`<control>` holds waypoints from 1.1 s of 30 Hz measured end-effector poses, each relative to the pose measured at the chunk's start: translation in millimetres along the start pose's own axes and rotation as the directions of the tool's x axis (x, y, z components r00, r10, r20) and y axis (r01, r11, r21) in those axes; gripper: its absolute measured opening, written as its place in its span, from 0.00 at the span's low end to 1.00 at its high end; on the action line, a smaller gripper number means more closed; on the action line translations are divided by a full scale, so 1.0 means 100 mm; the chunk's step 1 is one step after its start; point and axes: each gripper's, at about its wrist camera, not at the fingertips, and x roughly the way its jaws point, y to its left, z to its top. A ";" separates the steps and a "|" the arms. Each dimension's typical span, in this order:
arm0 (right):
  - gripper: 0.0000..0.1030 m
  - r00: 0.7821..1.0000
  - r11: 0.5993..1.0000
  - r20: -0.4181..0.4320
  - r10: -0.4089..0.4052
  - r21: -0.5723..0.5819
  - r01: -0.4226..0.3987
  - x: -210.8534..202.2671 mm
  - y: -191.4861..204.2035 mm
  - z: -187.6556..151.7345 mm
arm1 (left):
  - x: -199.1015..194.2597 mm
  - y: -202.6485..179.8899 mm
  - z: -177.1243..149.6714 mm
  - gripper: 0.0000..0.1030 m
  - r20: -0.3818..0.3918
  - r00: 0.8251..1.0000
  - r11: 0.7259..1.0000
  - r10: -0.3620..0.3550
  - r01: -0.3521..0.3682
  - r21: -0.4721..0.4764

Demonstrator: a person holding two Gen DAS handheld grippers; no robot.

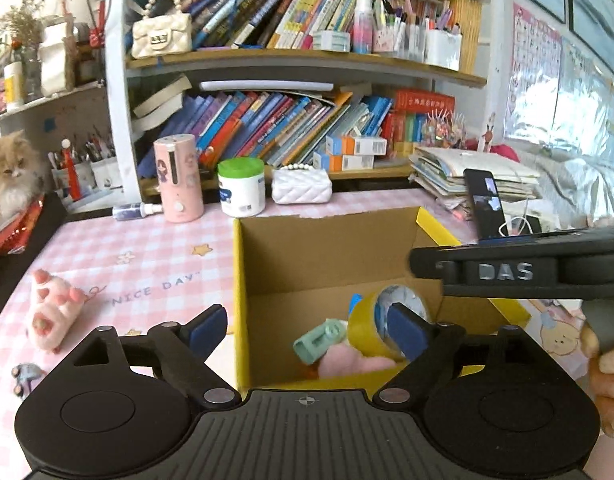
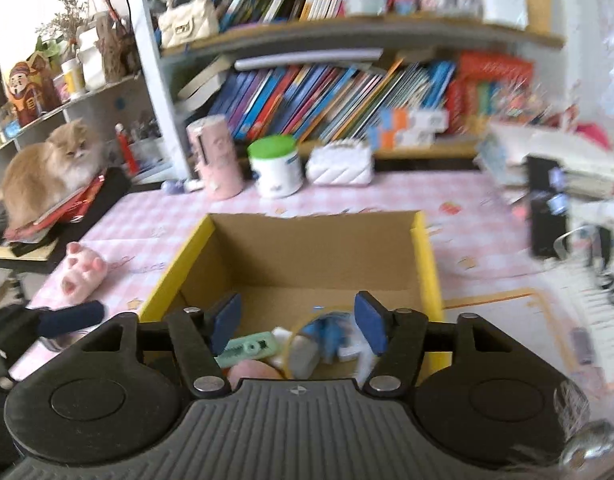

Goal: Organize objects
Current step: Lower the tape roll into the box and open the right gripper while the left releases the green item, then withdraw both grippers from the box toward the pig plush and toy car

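Now above the near rim of the cardboard box (image 1: 331,264), both claws spread and holding nothing. Left claw (image 1: 307,332) wide apart, nothing pinched between its blue pads; right claw (image 2: 298,322) parted somewhat less, likewise bare. Already inside the box: a roll of yellow tape (image 1: 373,330), a mint-green block (image 1: 319,340), something soft and pink, and a blue-and-white piece seen through the tape ring in the right wrist view.

Still out on the desk (image 1: 147,248): the pink plush pig (image 1: 53,308), well to the left of the box, and a small grey-blue toy car (image 1: 25,376) nearer the desk's front edge. Pig lying on its side, long axis running roughly from near-left to far-right, slanted across the line of the left claw. Off to the left of both claws, but closer to the left one; probably a job for that hand, with a swing leftward and a roll of the wrist so the pads straddle the short width.
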 end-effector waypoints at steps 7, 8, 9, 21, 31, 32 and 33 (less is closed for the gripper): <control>0.66 0.991 0.992 0.058 -0.123 0.025 0.122 -0.37 0.12 -0.39 | -0.22 0.16 -0.22 0.88 -0.016 1.000 1.000 -0.026 0.026 -0.008; 0.66 0.989 0.990 0.051 -0.140 0.042 0.138 -0.41 0.14 -0.46 | -0.24 0.18 -0.26 0.88 -0.023 0.999 1.000 -0.026 0.026 -0.010; 0.68 0.986 0.985 0.044 -0.161 0.063 0.158 -0.43 0.16 -0.52 | -0.26 0.21 -0.30 0.89 -0.033 0.999 1.000 -0.025 0.025 -0.014; 0.78 0.955 0.957 -0.109 -0.276 0.066 0.284 -0.52 0.70 -1.28 | -0.57 0.67 -0.87 0.94 -0.186 0.982 0.996 0.032 -0.047 -0.079; 0.83 0.959 0.975 -0.197 -0.204 0.047 0.217 -0.53 1.24 -1.58 | -0.90 1.05 -1.17 0.94 -0.247 0.967 0.990 0.069 -0.097 -0.105; 0.83 0.960 0.977 -0.201 -0.197 0.046 0.210 -0.53 1.28 -1.60 | -0.93 1.08 -1.19 0.94 -0.252 0.965 0.989 0.073 -0.103 -0.108; 0.83 0.960 0.979 -0.207 -0.189 0.043 0.202 -0.53 1.33 -1.62 | -0.96 1.12 -1.21 0.94 -0.256 0.964 0.988 0.078 -0.109 -0.110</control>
